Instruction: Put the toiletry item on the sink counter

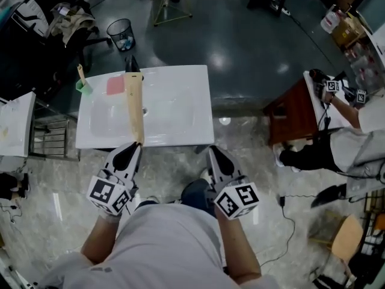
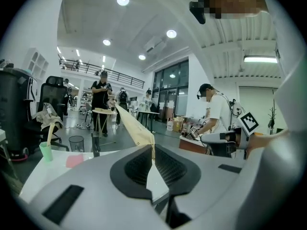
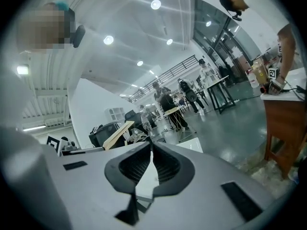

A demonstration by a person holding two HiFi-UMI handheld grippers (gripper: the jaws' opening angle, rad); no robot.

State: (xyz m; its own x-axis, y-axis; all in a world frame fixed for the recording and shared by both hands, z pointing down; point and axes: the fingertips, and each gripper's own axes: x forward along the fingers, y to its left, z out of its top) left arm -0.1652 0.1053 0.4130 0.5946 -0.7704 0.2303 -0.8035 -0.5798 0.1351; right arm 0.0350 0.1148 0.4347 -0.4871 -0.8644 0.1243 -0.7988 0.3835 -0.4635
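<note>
Left fingers (image 2: pixel 132 169) on beige item (image 1: pixel 135 107) over white sink counter (image 1: pixel 180 101)

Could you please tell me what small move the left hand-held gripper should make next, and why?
Probably lower the left hand-held gripper a little toward the sink counter before opening. Its jaws are shut on the end of the long tan item, which reaches over the basin and seemingly is not yet set down.

Open lab hall: freestanding sink counter (image 1: pixel 180 95), tripod (image 1: pixel 168 8), wastebasket (image 1: pixel 121 34), office chair (image 2: pixel 53 97), mezzanine railing (image 2: pixel 96 71), people (image 2: pixel 213 111) working at tables (image 2: pixel 103 110).
</note>
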